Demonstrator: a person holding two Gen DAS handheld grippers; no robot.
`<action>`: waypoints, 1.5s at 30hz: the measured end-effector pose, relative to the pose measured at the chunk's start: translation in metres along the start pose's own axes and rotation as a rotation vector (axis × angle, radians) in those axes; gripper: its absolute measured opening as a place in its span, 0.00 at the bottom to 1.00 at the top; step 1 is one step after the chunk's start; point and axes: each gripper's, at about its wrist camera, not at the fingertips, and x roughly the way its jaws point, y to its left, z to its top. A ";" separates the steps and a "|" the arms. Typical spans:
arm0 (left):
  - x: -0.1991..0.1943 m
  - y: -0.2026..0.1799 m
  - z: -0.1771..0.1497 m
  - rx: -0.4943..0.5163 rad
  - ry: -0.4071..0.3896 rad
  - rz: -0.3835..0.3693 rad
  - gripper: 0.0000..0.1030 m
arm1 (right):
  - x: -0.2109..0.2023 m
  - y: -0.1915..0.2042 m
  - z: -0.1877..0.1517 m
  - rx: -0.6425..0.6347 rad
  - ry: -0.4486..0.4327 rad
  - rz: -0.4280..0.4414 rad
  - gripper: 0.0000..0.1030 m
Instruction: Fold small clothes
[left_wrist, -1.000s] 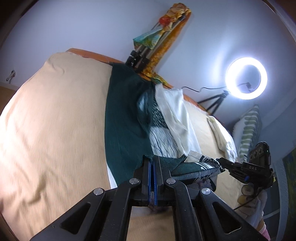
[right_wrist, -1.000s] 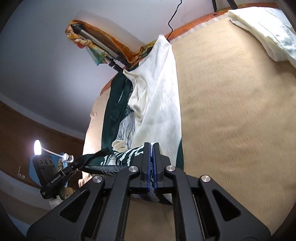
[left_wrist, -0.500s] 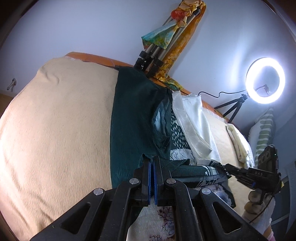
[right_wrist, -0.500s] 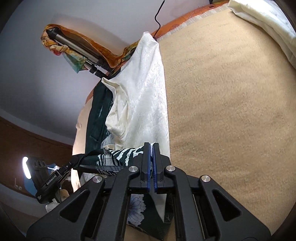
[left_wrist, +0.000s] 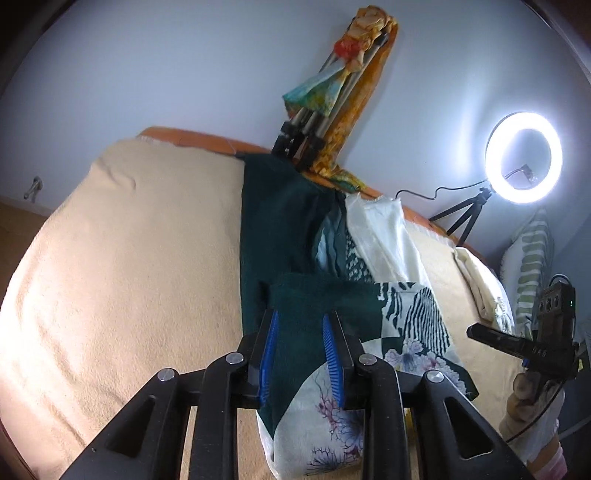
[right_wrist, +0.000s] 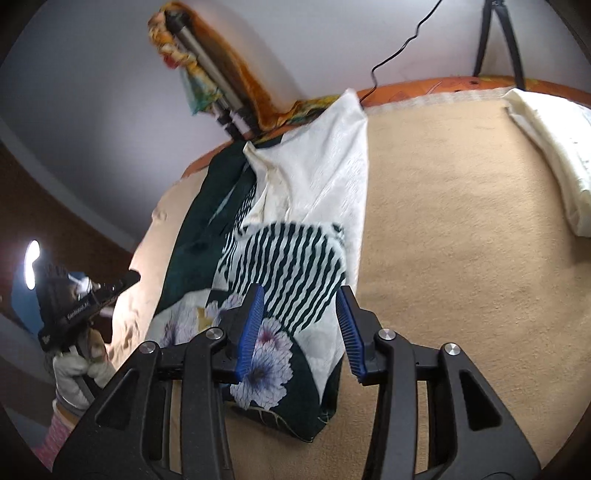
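Observation:
A dark green garment with black-and-white stripes and pale flowers (left_wrist: 369, 332) lies folded on the beige blanket; it also shows in the right wrist view (right_wrist: 280, 295). My left gripper (left_wrist: 300, 325) is open, its blue pads just above the fold's green left part. My right gripper (right_wrist: 299, 299) is open above the striped and flowered right part. Neither holds cloth. The right gripper shows at the right of the left wrist view (left_wrist: 524, 343), the left gripper at the left of the right wrist view (right_wrist: 81, 302).
A plain dark green cloth (left_wrist: 273, 229) and a cream cloth (left_wrist: 388, 236) lie behind the fold. A folded cream sheet (right_wrist: 546, 155) lies at the right. A scarf-wrapped tripod (left_wrist: 332, 96) and a ring light (left_wrist: 523, 157) stand by the wall. Beige blanket (left_wrist: 129, 277) spreads left.
Both grippers were shut on the garment's edge and held it stretched between them. They have now opened and let it go, and it lies folded over on the bed.

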 end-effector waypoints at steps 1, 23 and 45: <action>0.001 0.000 0.001 -0.006 0.003 0.003 0.23 | 0.004 0.002 -0.001 -0.009 0.010 -0.017 0.42; 0.110 0.019 0.121 0.062 0.026 0.109 0.35 | 0.077 -0.018 0.119 -0.079 0.021 -0.060 0.42; 0.194 0.036 0.181 0.064 0.053 0.149 0.51 | 0.135 -0.058 0.199 -0.063 -0.013 -0.206 0.42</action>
